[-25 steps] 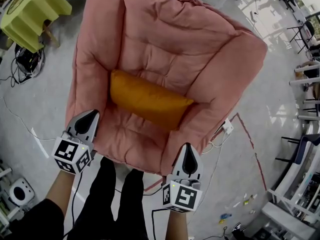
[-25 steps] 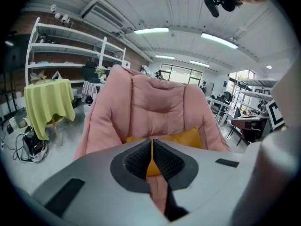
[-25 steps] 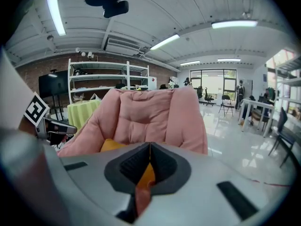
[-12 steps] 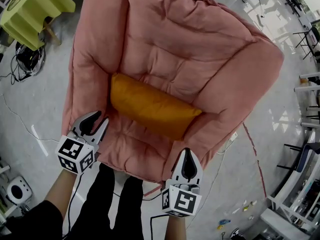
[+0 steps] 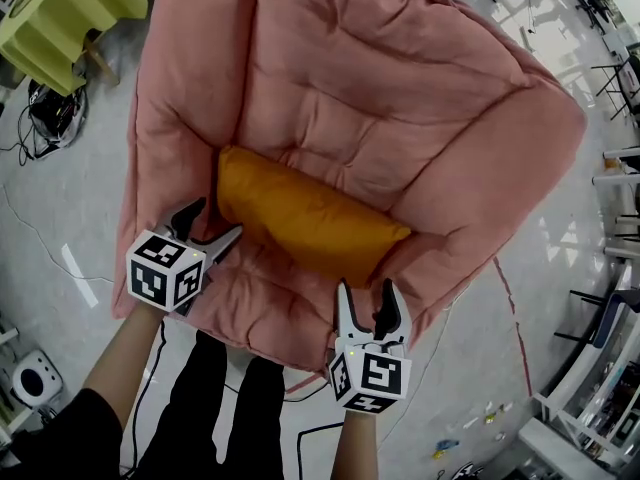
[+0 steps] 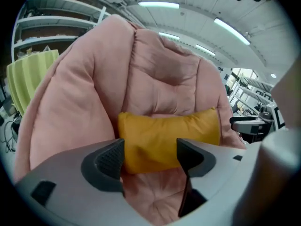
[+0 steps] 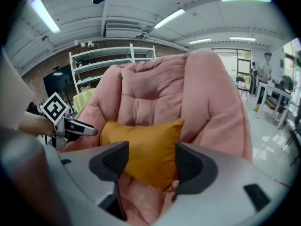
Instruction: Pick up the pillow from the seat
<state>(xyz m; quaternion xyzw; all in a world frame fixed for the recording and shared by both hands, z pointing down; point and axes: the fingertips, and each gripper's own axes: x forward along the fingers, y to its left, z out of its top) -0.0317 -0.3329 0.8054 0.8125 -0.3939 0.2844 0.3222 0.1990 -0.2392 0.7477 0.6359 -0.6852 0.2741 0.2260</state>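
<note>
Two jaw pairs are opening with nothing between them: your left hand-held gripper sits just beside the near end of the orange pillow, which lies crosswise on the pink seat, while your right hand-held gripper hangs farther back.

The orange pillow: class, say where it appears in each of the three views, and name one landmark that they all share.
Head view: the orange pillow lies at centre, slanting down to the right.
Left gripper view: the orange pillow is just below centre.
Right gripper view: the orange pillow is low, slightly left of centre.
Shared landmark: the pink armchair around it.
</note>
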